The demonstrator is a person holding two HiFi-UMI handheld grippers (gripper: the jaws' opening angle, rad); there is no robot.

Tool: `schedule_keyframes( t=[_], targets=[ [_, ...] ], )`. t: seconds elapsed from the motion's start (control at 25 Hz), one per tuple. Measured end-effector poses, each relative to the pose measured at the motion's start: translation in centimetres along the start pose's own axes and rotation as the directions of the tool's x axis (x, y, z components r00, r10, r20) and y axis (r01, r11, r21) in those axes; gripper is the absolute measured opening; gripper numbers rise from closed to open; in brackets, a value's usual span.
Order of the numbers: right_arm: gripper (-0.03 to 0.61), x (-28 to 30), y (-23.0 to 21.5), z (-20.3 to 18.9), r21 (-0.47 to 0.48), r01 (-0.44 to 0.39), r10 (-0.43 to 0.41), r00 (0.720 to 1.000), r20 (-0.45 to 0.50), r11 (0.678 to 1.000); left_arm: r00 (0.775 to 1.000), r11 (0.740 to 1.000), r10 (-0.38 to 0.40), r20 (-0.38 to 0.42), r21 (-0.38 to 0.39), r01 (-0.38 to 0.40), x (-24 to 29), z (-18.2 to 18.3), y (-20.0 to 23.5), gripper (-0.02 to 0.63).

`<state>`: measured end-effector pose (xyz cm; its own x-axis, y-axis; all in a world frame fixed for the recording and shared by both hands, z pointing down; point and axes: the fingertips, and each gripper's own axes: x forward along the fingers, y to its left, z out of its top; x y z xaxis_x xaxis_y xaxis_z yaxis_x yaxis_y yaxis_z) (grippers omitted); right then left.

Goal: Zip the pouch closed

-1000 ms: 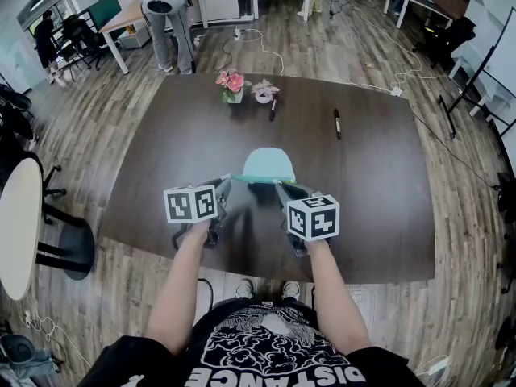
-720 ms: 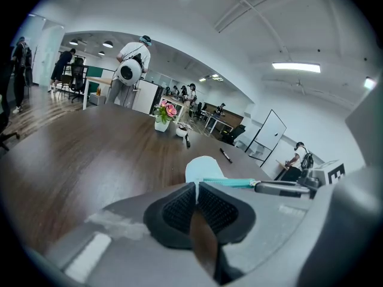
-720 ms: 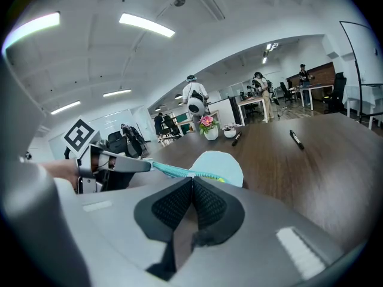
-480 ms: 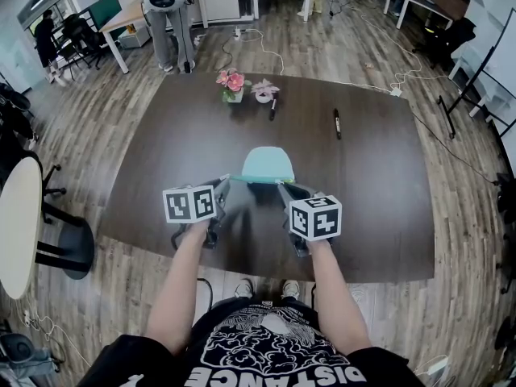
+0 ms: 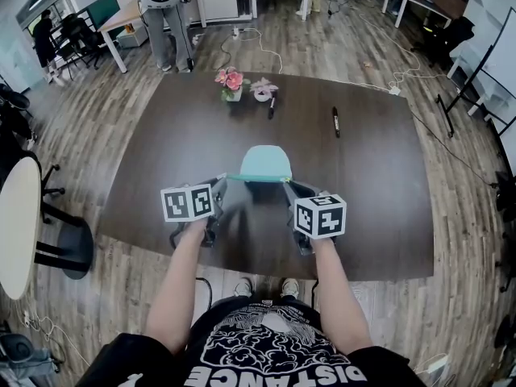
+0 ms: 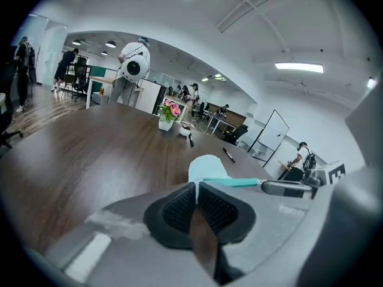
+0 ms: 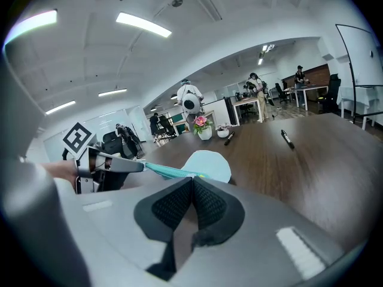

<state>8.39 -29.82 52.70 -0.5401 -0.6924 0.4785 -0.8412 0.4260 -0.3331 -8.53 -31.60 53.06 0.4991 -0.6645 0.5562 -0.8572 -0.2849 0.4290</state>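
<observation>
A light teal pouch point(image 5: 267, 162) lies on the dark wooden table point(image 5: 371, 184), its zipper edge point(image 5: 258, 179) stretched between my two grippers. My left gripper point(image 5: 223, 182) is shut on the pouch's left corner; in the left gripper view the pouch point(image 6: 207, 165) meets the closed left gripper point(image 6: 195, 186). My right gripper point(image 5: 288, 185) is shut at the zipper's right end. In the right gripper view the teal zipper strip point(image 7: 166, 171) runs from the left gripper point(image 7: 114, 165) into my closed right gripper point(image 7: 191, 180). The pull itself is hidden between the pads.
A pink flower pot point(image 5: 233, 85) and a small white pot point(image 5: 263, 92) stand at the table's far side, with two black markers point(image 5: 272, 106) point(image 5: 336, 122) near them. A person point(image 5: 165, 14) stands beyond the table. A round table point(image 5: 16, 224) is at the left.
My right gripper has edged slightly to the right along the zipper line. The left gripper and the pouch have stayed put.
</observation>
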Motion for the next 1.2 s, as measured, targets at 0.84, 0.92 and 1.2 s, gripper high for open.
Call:
schedule_keyframes(
  t=[0.84,0.92,1.2],
  targets=[
    [0.006,0.6,-3.1,-4.8,0.068,0.084,-0.077,0.992,-0.103,0.994,0.993,0.996,-0.012,-0.119,0.086,0.023,2.0,-4.7,-0.3,0.031],
    [0.008,0.6,-3.4,-5.6,0.077,0.098,-0.089,0.989,-0.116,0.992,0.991,0.996,-0.016,-0.133,0.086,0.027,2.1,-5.3,-0.3,0.034],
    [0.008,0.8,-3.9,-7.2,0.1,0.119,-0.103,0.983,-0.151,0.988,0.979,0.995,-0.022,-0.2,0.087,0.04,2.5,-7.7,-0.2,0.035]
  ],
)
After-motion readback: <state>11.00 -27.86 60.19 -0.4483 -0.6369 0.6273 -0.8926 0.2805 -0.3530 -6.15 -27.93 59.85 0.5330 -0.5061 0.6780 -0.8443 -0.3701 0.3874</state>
